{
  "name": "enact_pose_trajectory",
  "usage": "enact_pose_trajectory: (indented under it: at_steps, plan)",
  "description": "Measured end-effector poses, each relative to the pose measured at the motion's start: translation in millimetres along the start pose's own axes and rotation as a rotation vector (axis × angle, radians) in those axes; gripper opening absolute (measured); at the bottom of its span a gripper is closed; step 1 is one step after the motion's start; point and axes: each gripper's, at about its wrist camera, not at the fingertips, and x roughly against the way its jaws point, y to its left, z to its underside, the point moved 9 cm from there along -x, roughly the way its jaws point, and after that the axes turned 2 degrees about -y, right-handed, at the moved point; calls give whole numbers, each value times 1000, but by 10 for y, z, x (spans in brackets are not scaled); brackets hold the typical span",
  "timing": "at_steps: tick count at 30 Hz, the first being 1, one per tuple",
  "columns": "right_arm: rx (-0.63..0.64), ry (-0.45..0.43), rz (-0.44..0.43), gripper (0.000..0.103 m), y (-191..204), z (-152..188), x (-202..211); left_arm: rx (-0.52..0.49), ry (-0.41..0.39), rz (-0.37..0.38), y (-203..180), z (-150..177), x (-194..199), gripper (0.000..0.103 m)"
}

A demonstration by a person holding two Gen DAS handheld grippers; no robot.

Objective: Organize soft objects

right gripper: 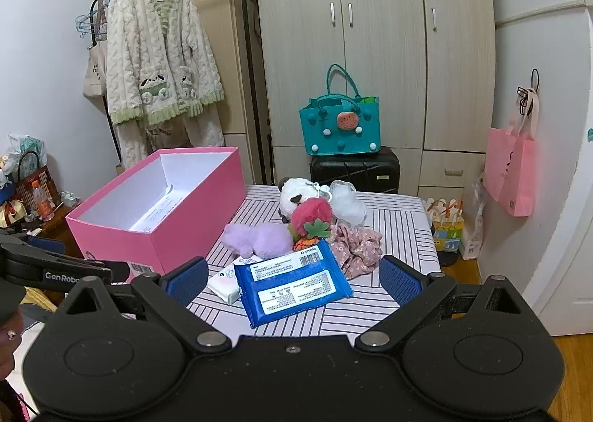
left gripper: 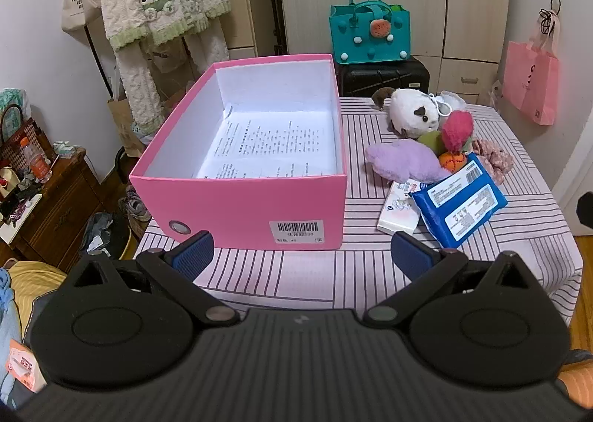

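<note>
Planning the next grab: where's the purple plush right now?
The purple plush lies on the table, right of the pink box, just behind the blue wipes pack.

I see a pink box (left gripper: 237, 207) with a white inside, on a surface (left gripper: 370, 273) covered in pale pink cloth with dark stripes. The tongs' pads (right gripper: 187, 279) are blue on black arms. Beside the box lie a lilac plush (left gripper: 404, 158), a white plush with dark patches (left gripper: 415, 112), a magenta pompom (left gripper: 457, 129), a blue packet with white labels (right gripper: 292, 281), and a dusty-pink scrunchie (right gripper: 355, 247), possibly floral.
</note>
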Motion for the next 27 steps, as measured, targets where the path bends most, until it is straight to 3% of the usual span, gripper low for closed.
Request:
enact_pose_trajectory:
  at_steps: [12, 19, 27]
  plan:
    - [44, -101, -29, 100, 37, 61, 137, -17, -72, 28, -48, 13, 58, 103]
    - [75, -133, -8, 100, 44, 168, 183, -50, -103, -7, -63, 124, 19, 103]
    - [20, -146, 12, 100, -66, 275, 153, -59, -146, -35, -37, 260, -56, 103]
